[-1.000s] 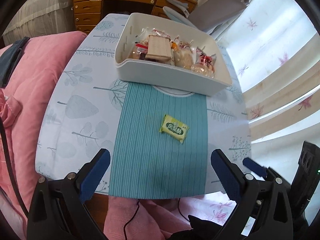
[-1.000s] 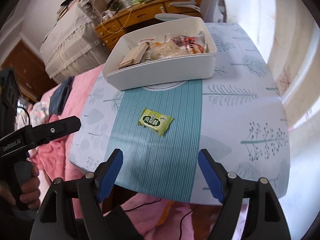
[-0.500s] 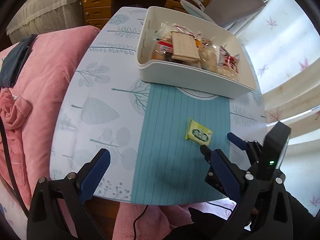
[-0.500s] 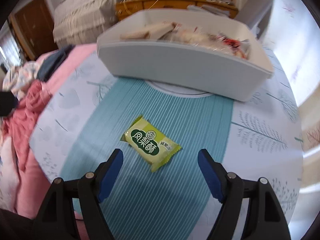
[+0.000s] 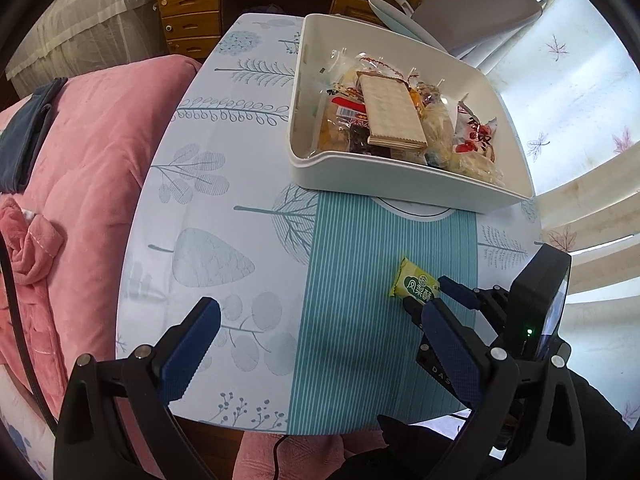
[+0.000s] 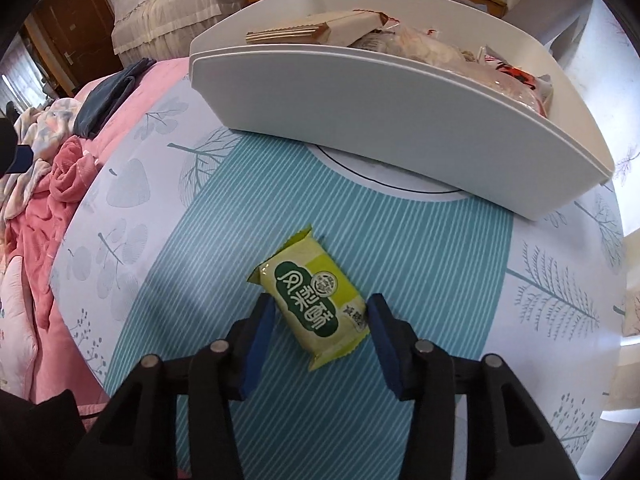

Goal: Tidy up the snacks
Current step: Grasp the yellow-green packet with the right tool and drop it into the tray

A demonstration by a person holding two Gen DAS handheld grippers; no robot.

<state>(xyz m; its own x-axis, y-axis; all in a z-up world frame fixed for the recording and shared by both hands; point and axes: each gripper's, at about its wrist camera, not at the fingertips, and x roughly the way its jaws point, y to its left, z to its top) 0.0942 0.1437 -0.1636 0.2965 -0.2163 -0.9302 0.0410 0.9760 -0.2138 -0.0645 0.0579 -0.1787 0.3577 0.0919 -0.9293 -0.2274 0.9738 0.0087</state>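
Right gripper (image 6: 322, 312) pitched steeply down over the teal striped mat (image 6: 256, 240). Jaws have just been closing, now narrow, astride the yellow-green snack packet (image 6: 314, 300); pads at its edges, firm contact not confirmed. Packet lies flat on the mat. Left gripper (image 5: 316, 332) wide open, holding nothing, at 9 o'clock of the packet. White bin (image 6: 400, 120) of snacks at 12 o'clock, beyond.

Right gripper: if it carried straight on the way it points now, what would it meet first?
The right gripper would most likely meet the yellow-green snack packet first: the packet lies between its jaws, which have just been closing around it. Straight beneath is the teal striped mat. Whether the pads already touch is unclear.
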